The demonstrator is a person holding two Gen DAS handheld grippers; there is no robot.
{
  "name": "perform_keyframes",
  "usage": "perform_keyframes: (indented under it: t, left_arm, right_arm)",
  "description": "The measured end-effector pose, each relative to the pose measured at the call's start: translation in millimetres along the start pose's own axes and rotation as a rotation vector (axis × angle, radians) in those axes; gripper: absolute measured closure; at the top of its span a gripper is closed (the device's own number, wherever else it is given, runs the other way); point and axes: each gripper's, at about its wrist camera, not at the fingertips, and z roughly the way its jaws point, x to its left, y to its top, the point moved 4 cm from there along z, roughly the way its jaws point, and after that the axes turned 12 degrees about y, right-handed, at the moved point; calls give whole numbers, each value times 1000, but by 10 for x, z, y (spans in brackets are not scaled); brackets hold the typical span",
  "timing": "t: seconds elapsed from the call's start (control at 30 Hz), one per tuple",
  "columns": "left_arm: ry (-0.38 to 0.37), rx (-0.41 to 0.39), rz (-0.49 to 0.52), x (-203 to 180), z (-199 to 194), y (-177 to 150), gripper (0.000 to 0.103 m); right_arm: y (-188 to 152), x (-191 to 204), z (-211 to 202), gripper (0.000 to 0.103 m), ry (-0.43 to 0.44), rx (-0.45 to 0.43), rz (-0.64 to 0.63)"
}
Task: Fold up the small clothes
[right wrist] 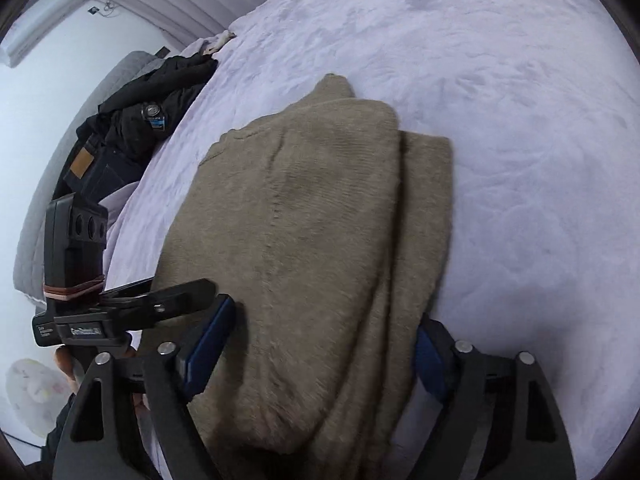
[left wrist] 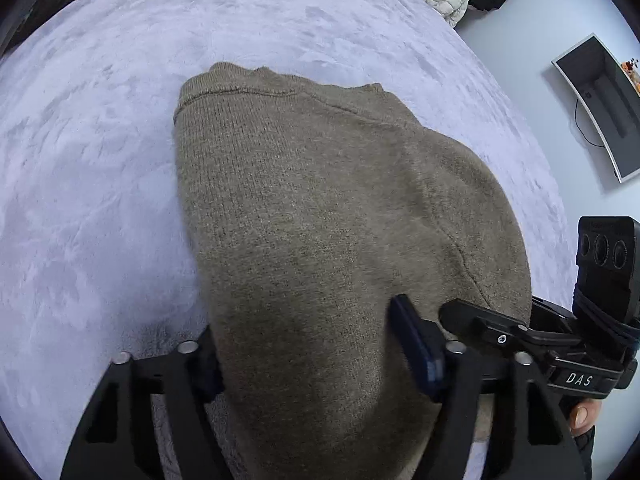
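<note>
Sweater (left wrist: 332, 216) lies folded on the bed (left wrist: 100, 184), bunched between my jaws. Left hand-held gripper (left wrist: 312, 364) and right hand-held gripper (right wrist: 320, 356) both straddle it; I cannot tell whether either grips.

Both tilt steeply downward. The left hand-held gripper (left wrist: 320, 360) has its jaws partly closed around the sweater (left wrist: 320, 208) — the right hand-held gripper (right wrist: 320, 352) likewise, beside it. A thumb (left wrist: 582, 416) shows behind.

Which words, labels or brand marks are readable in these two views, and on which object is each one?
"DAS": white letters on the right gripper, seen in the left wrist view.
White label on the left gripper, seen in the right wrist view: too blurred to read.
Tan patch on the dark jeans: no legible text.
Blue tag on the black clothing: too small.
</note>
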Motion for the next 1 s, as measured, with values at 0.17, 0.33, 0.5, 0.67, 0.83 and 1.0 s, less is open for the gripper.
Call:
perform_keyframes:
  t: [0.17,0.33,0.5,0.67,0.83,1.0]
  left_arm:
    - [18,-52,46,-34,-382,-102,60]
    - [41,-91,79,24,-846,-388,60]
    - [58,-109,93,166,-1253,-802,60]
    - [86,-89,80,340,-1325,-1225,60]
    - [114,-73,67,499,-1242,-1563,60]
    - [89,-59,22,675,-1022,-1718,51]
  right_arm:
    - [-33,472,-175,59,-49,-50,-113]
    - [-237,982,-314,60,-82,-70,-197]
    - [-579,1405,-430,60,-54,-73,-245]
    - [-1041,1638,-393,60,-21,-44,-266]
    - [-1432,1670,-209,60,3,-7,-244]
    - [-1685,1565,-42,59,-12,23,-230]
